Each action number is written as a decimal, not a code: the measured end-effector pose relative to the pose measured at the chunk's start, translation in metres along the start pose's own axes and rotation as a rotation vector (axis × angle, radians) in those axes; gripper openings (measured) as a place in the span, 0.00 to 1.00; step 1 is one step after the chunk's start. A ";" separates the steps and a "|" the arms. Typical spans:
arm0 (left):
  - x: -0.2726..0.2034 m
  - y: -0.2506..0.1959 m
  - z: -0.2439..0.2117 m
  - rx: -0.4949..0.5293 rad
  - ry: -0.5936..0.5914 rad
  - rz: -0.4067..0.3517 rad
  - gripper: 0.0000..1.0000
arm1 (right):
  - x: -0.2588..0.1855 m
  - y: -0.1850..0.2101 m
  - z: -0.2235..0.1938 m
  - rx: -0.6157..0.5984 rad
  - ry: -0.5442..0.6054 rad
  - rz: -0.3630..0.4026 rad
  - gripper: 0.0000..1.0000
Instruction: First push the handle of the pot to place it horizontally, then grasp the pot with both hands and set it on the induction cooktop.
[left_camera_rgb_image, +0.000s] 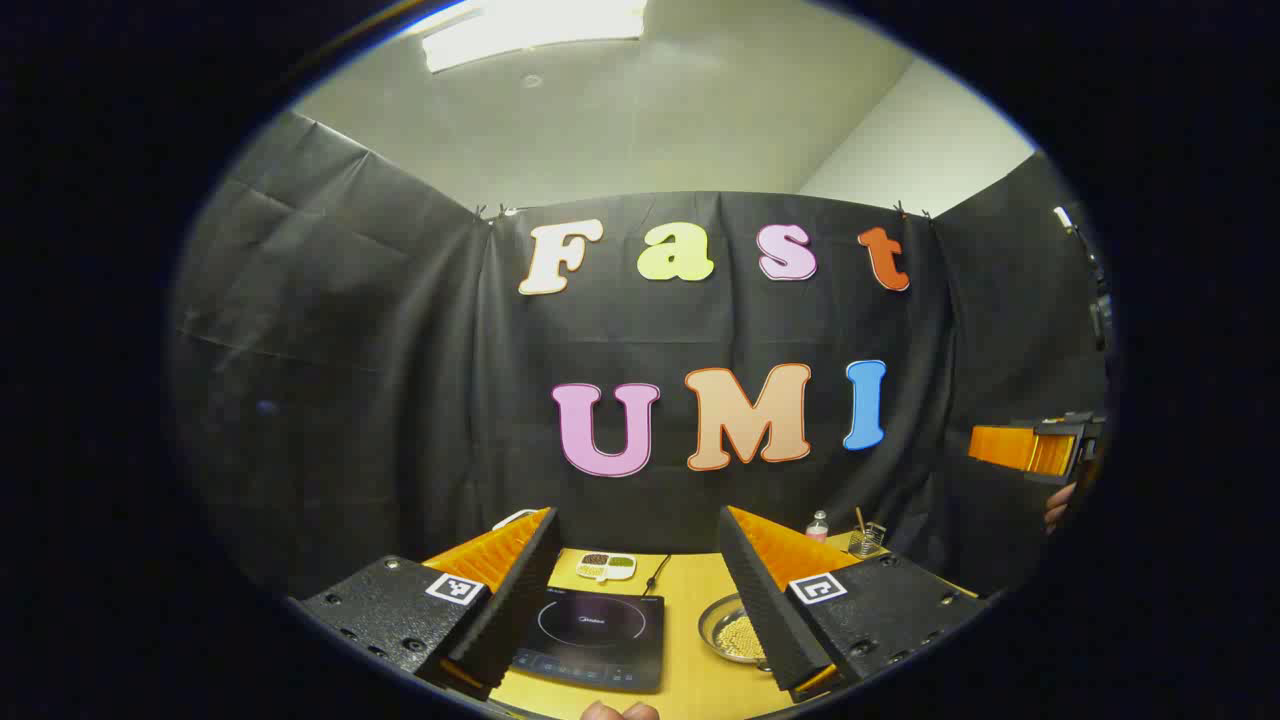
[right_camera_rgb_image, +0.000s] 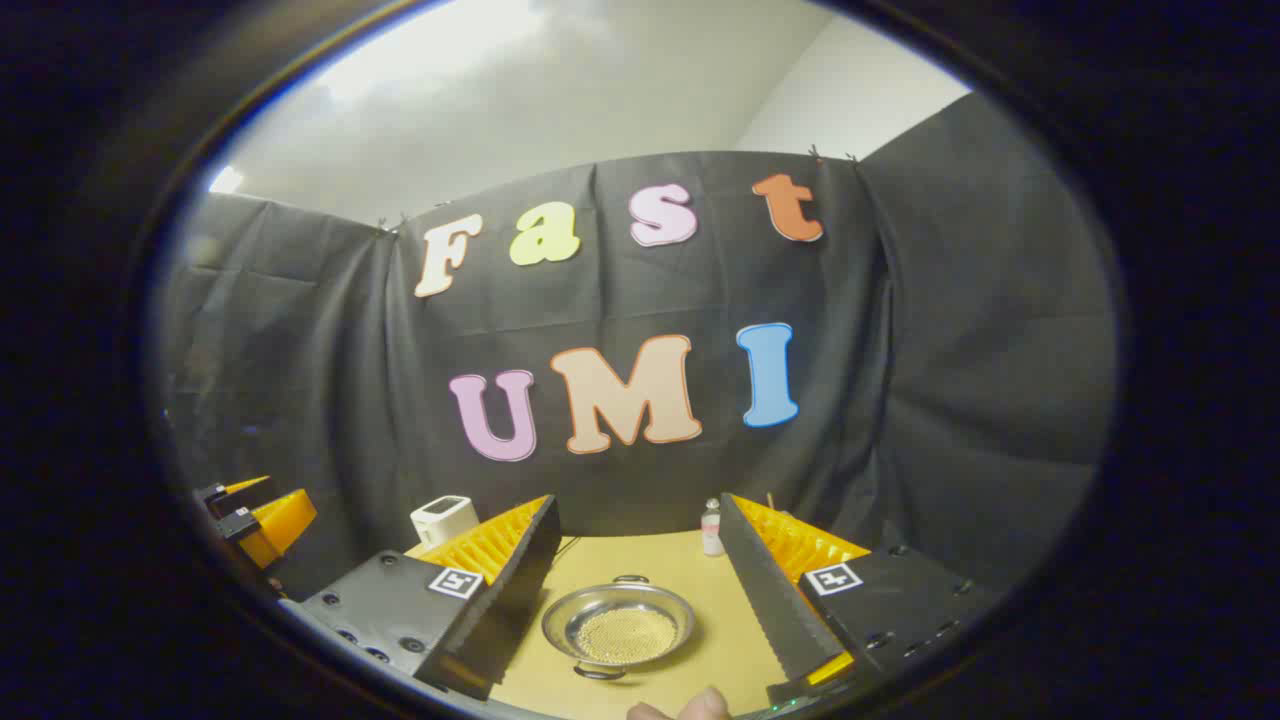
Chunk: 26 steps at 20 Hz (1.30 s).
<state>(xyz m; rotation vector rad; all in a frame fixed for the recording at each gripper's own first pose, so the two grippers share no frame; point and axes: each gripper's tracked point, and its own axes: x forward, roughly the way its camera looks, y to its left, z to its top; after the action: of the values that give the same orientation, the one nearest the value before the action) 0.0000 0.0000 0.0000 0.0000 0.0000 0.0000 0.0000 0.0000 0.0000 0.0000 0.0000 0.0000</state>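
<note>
Between the right tool's (right_camera_rgb_image: 640, 585) spread fingers lies the pot (right_camera_rgb_image: 618, 628); left tool (left_camera_rgb_image: 640, 590) released.

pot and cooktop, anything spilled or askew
Nothing stands out. The pot sits upright on the table with its beans inside; the cooktop lies flat and bare.

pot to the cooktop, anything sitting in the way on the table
Nothing visible does. The pot sits on bare table just right of the induction cooktop, with only tabletop between them. The small dish lies behind the cooktop, off the path. Both claws are open above the table.
</note>
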 end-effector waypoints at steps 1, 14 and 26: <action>0.001 -0.004 0.003 0.001 -0.005 -0.009 0.95 | 0.001 0.001 0.001 0.007 -0.004 0.000 0.94; 0.008 -0.029 0.002 -0.053 0.016 -0.070 0.92 | -0.014 -0.005 0.006 -0.025 -0.001 0.006 0.98; -0.005 0.007 0.004 -0.036 0.013 -0.023 0.92 | -0.008 0.030 -0.015 -0.038 0.041 0.060 0.98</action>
<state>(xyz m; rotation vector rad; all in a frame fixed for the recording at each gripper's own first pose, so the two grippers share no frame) -0.0051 0.0067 0.0043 -0.0356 0.0131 -0.0234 -0.0077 0.0302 -0.0153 -0.0379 0.0413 0.0598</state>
